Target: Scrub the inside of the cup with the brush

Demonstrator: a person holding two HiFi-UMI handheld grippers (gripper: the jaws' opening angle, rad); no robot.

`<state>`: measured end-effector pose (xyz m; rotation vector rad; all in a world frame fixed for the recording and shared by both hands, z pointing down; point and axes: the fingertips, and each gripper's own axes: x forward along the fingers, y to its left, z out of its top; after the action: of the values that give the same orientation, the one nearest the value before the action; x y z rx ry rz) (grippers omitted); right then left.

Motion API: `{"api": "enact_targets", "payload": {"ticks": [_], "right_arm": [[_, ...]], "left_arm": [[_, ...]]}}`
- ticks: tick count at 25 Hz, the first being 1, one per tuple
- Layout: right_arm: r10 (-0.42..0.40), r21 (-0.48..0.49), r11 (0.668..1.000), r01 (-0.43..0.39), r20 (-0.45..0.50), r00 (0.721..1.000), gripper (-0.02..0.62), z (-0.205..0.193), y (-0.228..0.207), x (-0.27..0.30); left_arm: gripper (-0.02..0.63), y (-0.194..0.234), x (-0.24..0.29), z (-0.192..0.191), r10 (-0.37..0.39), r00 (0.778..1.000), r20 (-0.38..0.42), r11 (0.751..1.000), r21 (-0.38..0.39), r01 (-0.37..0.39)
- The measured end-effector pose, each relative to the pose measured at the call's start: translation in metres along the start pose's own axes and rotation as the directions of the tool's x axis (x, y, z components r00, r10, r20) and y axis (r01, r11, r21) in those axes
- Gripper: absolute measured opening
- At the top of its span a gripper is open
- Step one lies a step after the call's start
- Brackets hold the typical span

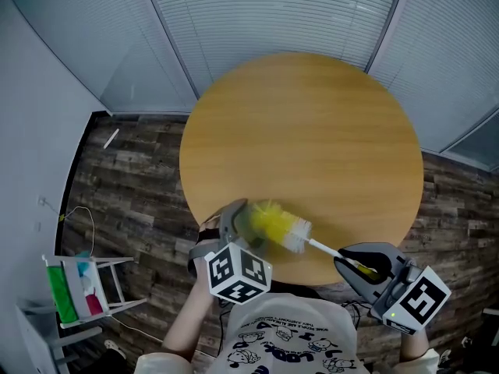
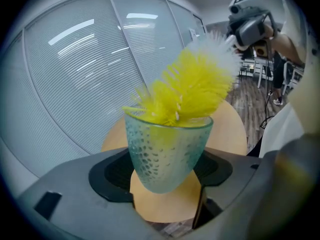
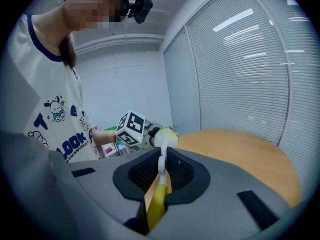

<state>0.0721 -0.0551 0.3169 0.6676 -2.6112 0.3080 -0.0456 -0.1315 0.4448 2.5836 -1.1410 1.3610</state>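
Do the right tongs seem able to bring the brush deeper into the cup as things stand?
Probably yes. The left tongs hold the cup with its mouth toward the brush in the right tongs; yellow bristles sit inside the rim, nothing blocks them.

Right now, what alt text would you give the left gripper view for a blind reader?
A dimpled, pale green cup is clamped between the left gripper's dark jaws, with a yellow, white-tipped brush stuck into its mouth. Behind lie a round wooden table and window blinds.
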Motion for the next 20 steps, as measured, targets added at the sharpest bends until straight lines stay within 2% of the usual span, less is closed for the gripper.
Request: {"api": "enact_targets", "payload": {"ticks": [4,20], "right_arm": [[0.007,0.037,0.999,-0.007,-0.006,1.000,0.048,-0.006,-0.006,-0.002],[0.061,0.070,0.996,-0.058,-0.049,0.997,0.048,-0.019,-0.010,-0.008]], "left_arm": [[0.364,-0.001,-0.003,0.005,0.007,1.000,0.005,1.000,0.016,-0.007],[0.364,-0.018,-0.004,0.011,0.006,1.000,-0.010,0.980,0.198,-0.004]]}}
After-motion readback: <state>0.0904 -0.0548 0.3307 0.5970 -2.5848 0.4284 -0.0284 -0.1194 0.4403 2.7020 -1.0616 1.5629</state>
